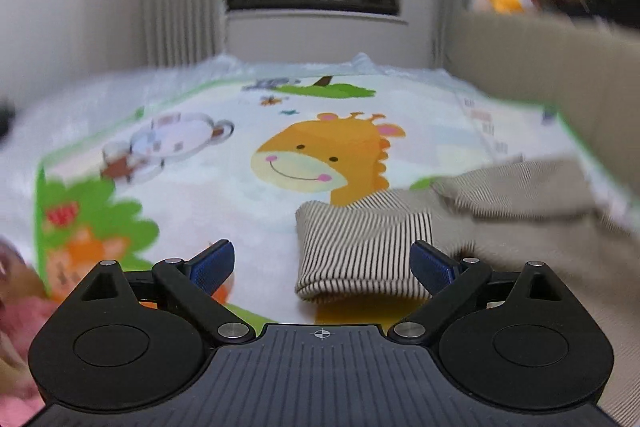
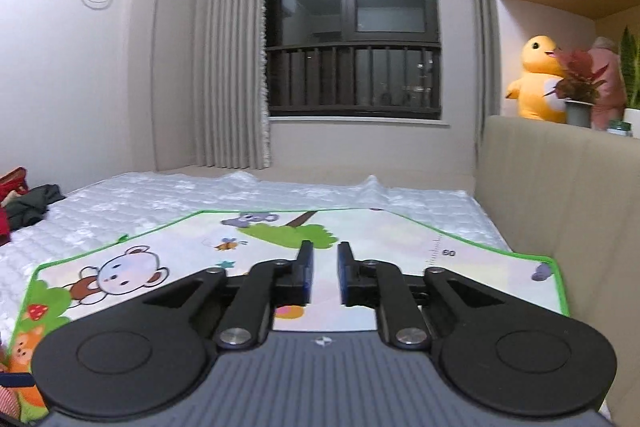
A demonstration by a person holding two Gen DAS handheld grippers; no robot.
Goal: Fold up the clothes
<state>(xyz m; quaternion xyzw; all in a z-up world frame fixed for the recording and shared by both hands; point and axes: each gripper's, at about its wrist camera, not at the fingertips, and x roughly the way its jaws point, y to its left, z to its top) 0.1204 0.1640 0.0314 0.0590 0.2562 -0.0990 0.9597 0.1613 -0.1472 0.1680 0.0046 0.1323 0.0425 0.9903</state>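
A beige garment with a brown-and-white striped cuff (image 1: 362,253) lies on the cartoon play mat (image 1: 224,187), its body spreading to the right (image 1: 520,211). My left gripper (image 1: 322,261) is open just above the mat, its blue pads on either side of the striped cuff, not touching it. My right gripper (image 2: 324,273) is held above the mat (image 2: 168,251) with its pads close together, a narrow gap between them and nothing in it. The garment does not show in the right wrist view.
The mat lies on a white quilted bed (image 2: 160,199). A beige headboard (image 2: 560,211) runs along the right side. A heap of dark and red clothes (image 2: 24,203) lies at the bed's far left. Pink cloth (image 1: 16,327) shows at lower left. A yellow plush toy (image 2: 536,83) and potted plants (image 2: 576,87) sit on the ledge.
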